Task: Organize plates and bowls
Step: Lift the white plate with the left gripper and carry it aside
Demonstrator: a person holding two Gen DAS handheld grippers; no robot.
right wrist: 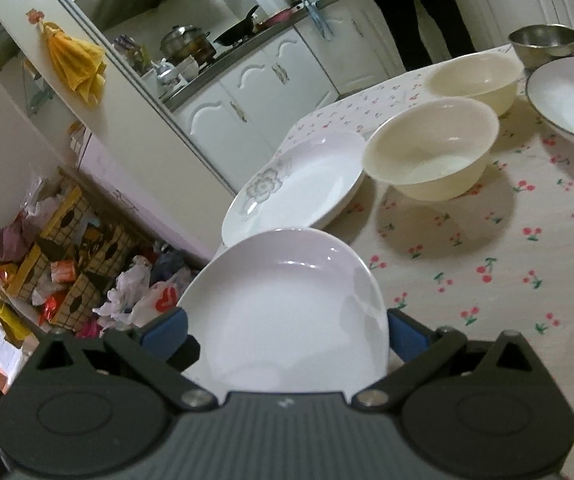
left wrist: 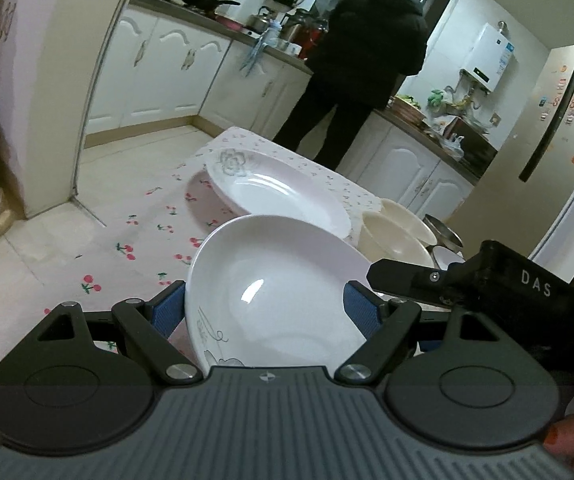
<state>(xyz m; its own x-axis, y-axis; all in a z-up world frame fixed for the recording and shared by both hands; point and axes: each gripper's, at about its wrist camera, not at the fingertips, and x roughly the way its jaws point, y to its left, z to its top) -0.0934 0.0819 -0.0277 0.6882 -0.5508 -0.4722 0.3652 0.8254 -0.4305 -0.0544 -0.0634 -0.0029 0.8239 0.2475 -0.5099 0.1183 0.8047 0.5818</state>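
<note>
Between your two grippers [left wrist: 265, 312] [right wrist: 287, 330], both jaws spread wide around one white plate [right wrist: 287, 304] held tilted above the table [right wrist: 487, 248]. Keep it level, then lower it onto the flowered plate [right wrist: 299, 184] just ahead, clear of the cream bowls [right wrist: 427, 156].

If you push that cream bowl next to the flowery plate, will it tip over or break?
The round cream bowl looks wide and low, so it would probably slide on the cherry-print tablecloth rather than tip. Its glossy, hard look suggests ceramic or glass: likely stiff, slippery, and breakable if dropped.
</note>
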